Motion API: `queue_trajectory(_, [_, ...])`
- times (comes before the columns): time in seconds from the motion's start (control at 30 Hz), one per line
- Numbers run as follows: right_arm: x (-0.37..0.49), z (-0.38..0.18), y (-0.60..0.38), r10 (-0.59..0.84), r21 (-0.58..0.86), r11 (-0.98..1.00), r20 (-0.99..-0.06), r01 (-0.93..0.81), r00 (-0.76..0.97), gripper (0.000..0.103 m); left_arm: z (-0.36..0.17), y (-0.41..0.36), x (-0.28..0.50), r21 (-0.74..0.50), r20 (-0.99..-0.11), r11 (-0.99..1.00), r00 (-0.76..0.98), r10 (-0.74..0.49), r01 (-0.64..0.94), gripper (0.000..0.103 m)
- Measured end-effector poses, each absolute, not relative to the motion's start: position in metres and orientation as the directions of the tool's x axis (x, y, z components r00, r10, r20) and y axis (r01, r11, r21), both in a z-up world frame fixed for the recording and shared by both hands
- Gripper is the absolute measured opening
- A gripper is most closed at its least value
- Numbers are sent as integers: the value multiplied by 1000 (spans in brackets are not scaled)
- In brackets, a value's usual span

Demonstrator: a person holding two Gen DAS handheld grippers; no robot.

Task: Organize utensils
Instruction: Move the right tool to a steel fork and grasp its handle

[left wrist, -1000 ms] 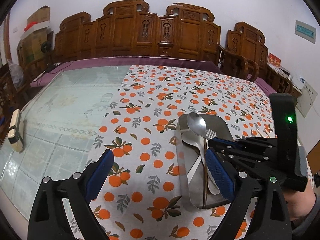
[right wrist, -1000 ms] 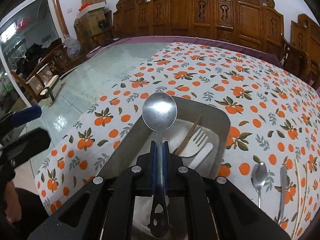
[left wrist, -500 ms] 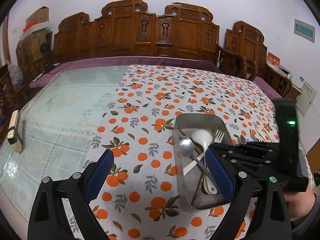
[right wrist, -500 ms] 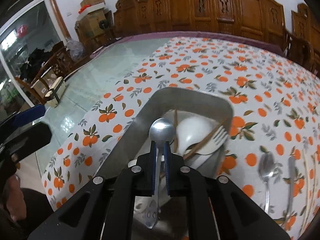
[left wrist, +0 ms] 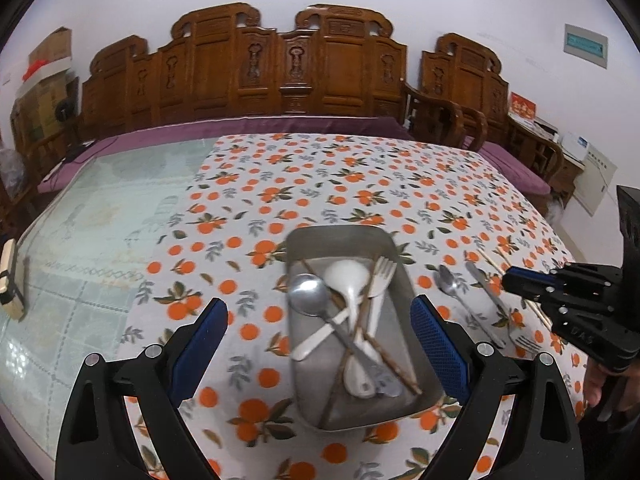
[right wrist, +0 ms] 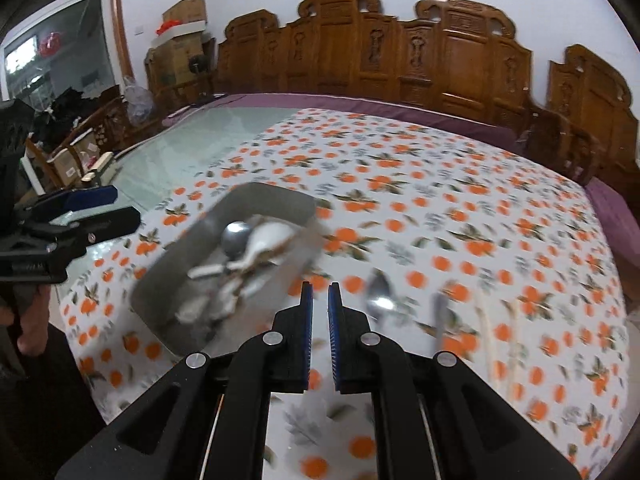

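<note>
A metal tray (left wrist: 420, 376) (right wrist: 160, 296) on the orange-print cloth holds a steel spoon (left wrist: 308, 300), a white spoon (left wrist: 348, 280), a pale fork (left wrist: 382, 276) and chopsticks. My left gripper (left wrist: 318, 316) is wide open and empty above the tray's near end. My right gripper (right wrist: 319, 296) (left wrist: 510, 278) is slightly open and empty, right of the tray. On the cloth right of the tray lie a steel spoon (left wrist: 450, 286) (right wrist: 380, 292), a knife (left wrist: 484, 284) (right wrist: 440, 312), a fork (left wrist: 524, 342) and chopsticks (left wrist: 520, 292).
Carved wooden chairs (left wrist: 288, 68) line the table's far side. Left of the cloth is a glass tabletop (left wrist: 92, 232) with a small wooden block (left wrist: 10, 280) at its left edge. Boxes (right wrist: 176, 44) are stacked in the far corner.
My right gripper lowered the steel spoon into the tray, let it go, and drew back to the right. The left gripper stayed open.
</note>
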State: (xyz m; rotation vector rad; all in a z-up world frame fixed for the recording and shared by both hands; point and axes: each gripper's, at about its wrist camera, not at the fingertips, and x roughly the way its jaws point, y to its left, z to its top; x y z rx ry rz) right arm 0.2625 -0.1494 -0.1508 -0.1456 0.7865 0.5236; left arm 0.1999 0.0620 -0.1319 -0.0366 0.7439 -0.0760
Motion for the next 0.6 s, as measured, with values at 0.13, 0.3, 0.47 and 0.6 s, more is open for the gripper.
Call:
queue_trajectory(0.13, [263, -156, -185, 350, 56, 893, -711, -447, 610, 11, -134, 41, 201, -61, -671, 994, 733, -106, 88, 89])
queue_trajectory(0.3, [268, -170, -219, 286, 34, 925, -715, -378, 637, 16, -137, 21, 203, -70, -664, 991, 736, -129, 111, 89])
queue_trajectory(0.47, [268, -184, -236, 273, 47, 937, -719, -347, 640, 16, -142, 4, 200, -70, -663, 989, 734, -146, 133, 89])
queue_trajectory(0.6, [272, -197, -241, 288, 84, 937, -735, -340, 613, 20, -144, -6, 199, -65, -667, 987, 729, -153, 148, 89])
